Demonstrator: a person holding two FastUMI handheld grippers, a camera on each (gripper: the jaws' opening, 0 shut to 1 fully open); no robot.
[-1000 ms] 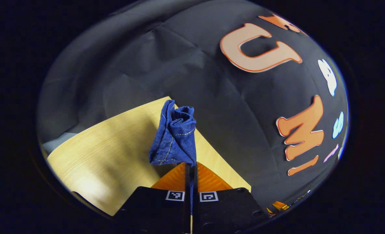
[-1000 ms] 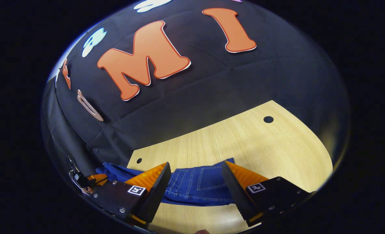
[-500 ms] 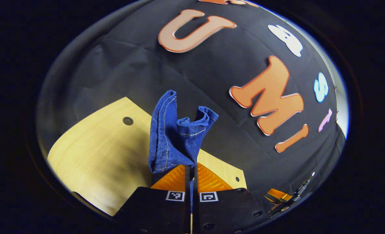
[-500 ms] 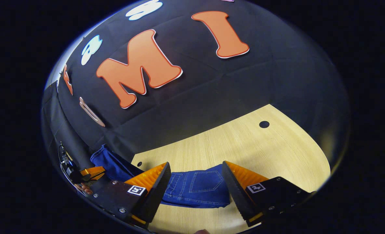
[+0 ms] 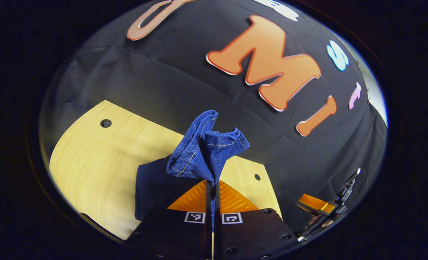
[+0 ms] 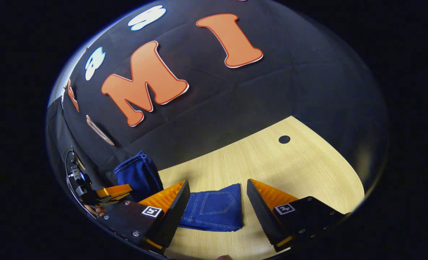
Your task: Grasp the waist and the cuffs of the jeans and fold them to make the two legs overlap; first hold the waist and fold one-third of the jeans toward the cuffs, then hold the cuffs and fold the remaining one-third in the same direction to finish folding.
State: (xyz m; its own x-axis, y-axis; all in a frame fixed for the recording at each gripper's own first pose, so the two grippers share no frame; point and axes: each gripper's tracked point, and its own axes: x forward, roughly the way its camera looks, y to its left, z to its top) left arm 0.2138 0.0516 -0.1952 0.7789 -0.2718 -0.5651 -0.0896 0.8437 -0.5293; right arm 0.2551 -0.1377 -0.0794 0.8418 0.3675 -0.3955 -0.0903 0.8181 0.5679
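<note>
Cuffs (image 5: 205, 150) carried further over the jeans (image 6: 214, 211) on the table (image 6: 272, 162), left gripper (image 5: 212, 186) clamped on them, right gripper (image 6: 217, 202) wide open above the waist end; denim's heavy, floppy—grip hems.

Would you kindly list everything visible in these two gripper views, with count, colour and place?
jeans: one pair, blue denim, folded part lying on the table, one end bunched and lifted in the left gripper.
table: one, light wood, under the jeans, against the booth wall.
table holes: several, dark, near the table's edges.
booth wall: one, black cloth, behind the table.
left gripper: one, shut on the bunched denim end, raised above the table.
right gripper: one, open, fingers either side of the folded jeans.
hand: one, on the left gripper's handle, seen in the right gripper view.
</note>
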